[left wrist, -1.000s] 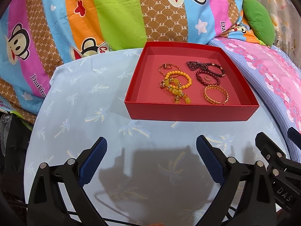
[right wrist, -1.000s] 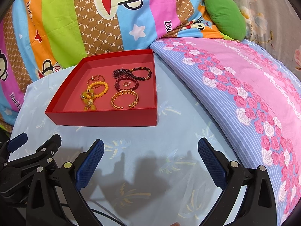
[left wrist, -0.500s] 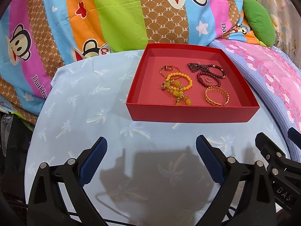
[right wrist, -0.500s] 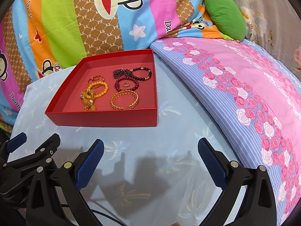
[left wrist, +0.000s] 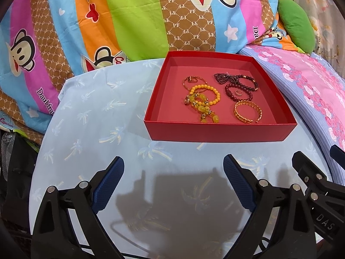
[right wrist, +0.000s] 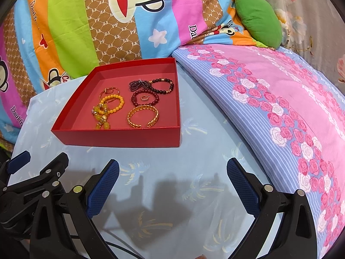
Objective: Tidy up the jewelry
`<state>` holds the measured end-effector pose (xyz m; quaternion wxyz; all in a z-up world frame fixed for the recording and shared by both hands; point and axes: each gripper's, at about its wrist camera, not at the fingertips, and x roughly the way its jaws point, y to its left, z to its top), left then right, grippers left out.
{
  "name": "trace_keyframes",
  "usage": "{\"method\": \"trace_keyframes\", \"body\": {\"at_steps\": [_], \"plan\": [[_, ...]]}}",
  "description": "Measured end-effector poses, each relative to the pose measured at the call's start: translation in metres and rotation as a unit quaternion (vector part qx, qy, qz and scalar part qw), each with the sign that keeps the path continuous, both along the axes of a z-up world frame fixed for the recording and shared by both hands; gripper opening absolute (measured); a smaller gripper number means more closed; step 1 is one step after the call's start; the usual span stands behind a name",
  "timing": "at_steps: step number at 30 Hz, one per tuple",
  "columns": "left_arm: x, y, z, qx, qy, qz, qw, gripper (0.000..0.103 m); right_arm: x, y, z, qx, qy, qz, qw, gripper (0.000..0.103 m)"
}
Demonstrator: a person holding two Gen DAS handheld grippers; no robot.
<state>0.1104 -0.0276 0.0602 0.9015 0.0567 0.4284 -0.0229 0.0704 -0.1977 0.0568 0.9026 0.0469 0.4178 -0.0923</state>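
Note:
A shallow red box (left wrist: 217, 132) (right wrist: 120, 137) sits on a round table with a light blue cloth (left wrist: 90, 133) (right wrist: 204, 151). Inside lie a yellow bead bracelet (left wrist: 204, 96) (right wrist: 113, 103), a yellow charm piece (left wrist: 203, 108), a gold chain bangle (left wrist: 248, 112) (right wrist: 143, 116), dark red bead bracelets (left wrist: 238, 89) (right wrist: 145, 98), a thin gold ring bangle (left wrist: 193, 81) and a small ring (left wrist: 238, 92). My left gripper (left wrist: 173, 185) and my right gripper (right wrist: 172, 185) are both open and empty, side by side near the table's front edge, short of the box.
A striped cartoon-monkey quilt (left wrist: 107, 21) (right wrist: 97, 21) rises behind the table. A pink and blue rose-print bedspread (left wrist: 312, 82) (right wrist: 280, 108) lies to the right, touching the table. A green cushion (left wrist: 295, 26) (right wrist: 258, 19) sits at the back right.
The left gripper's view has shifted slightly, so the box sits a little lower and more to the right. The right gripper and the jewelry have not moved.

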Motion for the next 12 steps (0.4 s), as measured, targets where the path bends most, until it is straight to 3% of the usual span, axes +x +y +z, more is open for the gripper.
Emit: {"method": "trace_keyframes", "body": {"at_steps": [12], "plan": [[0.0013,-0.0002,0.0009,0.005,-0.003,0.002,1.0000,0.089,0.0015,0.0013,0.0016,0.000,0.001,0.001,1.000,0.097]]}}
